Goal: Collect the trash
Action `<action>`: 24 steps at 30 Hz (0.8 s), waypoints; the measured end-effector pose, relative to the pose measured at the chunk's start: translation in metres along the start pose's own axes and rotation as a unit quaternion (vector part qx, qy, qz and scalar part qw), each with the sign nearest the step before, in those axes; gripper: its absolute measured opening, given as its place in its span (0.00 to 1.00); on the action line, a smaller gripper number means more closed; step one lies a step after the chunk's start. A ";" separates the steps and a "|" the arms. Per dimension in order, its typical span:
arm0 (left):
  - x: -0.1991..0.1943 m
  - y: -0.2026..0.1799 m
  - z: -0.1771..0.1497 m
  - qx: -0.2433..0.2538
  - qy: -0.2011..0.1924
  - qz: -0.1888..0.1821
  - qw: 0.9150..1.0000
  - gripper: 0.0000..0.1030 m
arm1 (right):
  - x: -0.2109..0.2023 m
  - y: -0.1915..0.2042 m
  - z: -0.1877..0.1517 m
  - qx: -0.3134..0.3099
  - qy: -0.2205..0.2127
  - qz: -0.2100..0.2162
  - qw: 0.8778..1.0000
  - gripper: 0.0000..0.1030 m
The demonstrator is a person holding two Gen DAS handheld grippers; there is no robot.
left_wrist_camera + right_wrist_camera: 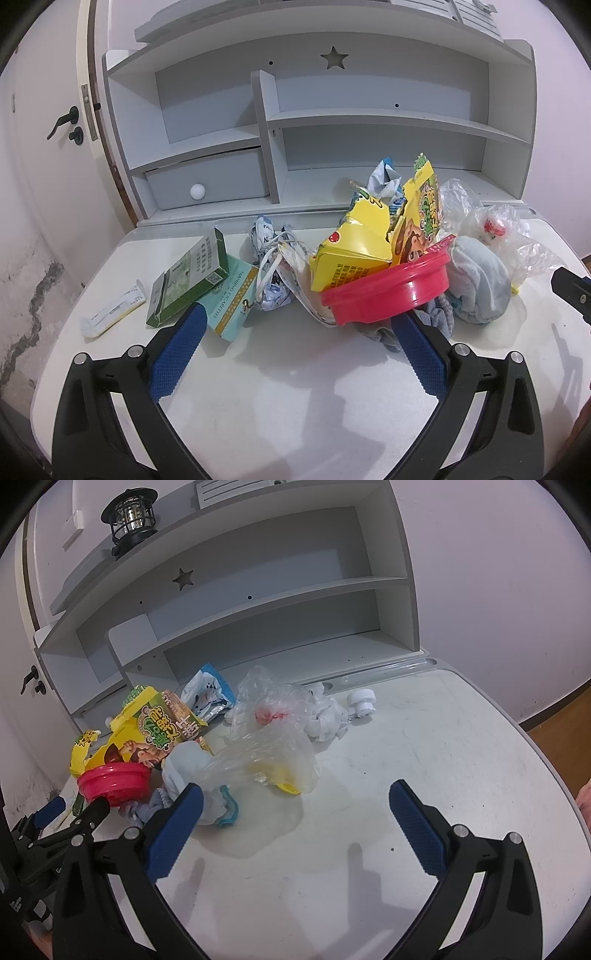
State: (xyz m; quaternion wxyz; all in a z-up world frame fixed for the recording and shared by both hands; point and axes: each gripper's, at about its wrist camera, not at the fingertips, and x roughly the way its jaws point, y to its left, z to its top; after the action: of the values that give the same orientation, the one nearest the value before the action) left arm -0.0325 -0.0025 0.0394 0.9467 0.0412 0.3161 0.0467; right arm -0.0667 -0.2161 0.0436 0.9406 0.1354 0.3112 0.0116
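Note:
Trash lies piled on the white desk (295, 387). A red plastic bowl (388, 291) holds a torn yellow snack box (354, 251); both also show in the right wrist view, the bowl (114, 781) and the box (155, 731). A green box (188, 277), a teal cigarette carton (232, 299) and a small tube (110, 310) lie at the left. Clear plastic bags (273, 734) and a grey sock (476, 280) lie at the right. My left gripper (299, 325) is open, just in front of the pile. My right gripper (295, 797) is open beside the bags.
A grey shelf unit (273, 122) with a drawer (207, 184) stands at the back of the desk. A black lantern (131, 517) sits on top of it. Crumpled tissue (327, 716) and a white cap (362, 701) lie at the back right. A door (44, 147) is at the left.

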 end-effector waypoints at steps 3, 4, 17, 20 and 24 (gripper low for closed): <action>0.000 0.000 0.000 -0.001 0.002 -0.001 1.000 0.94 | 0.000 -0.001 0.000 0.002 0.001 0.001 1.000 0.95; 0.000 0.001 0.000 -0.002 0.002 -0.002 1.000 0.94 | 0.000 -0.001 0.001 0.002 0.001 0.001 1.000 0.95; 0.000 0.000 0.000 -0.002 0.002 -0.002 1.000 0.94 | 0.000 -0.003 0.001 0.009 0.001 0.000 1.000 0.95; 0.000 0.000 -0.001 -0.002 0.001 -0.002 1.000 0.94 | 0.000 -0.003 0.002 0.009 0.001 0.001 1.000 0.95; 0.000 0.000 -0.001 -0.002 0.002 -0.002 1.000 0.94 | 0.000 -0.003 0.002 0.010 0.001 0.001 1.000 0.95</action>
State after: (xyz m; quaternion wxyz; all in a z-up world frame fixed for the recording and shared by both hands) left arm -0.0329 -0.0023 0.0388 0.9462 0.0387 0.3179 0.0455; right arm -0.0655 -0.2198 0.0438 0.9389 0.1448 0.3121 0.0096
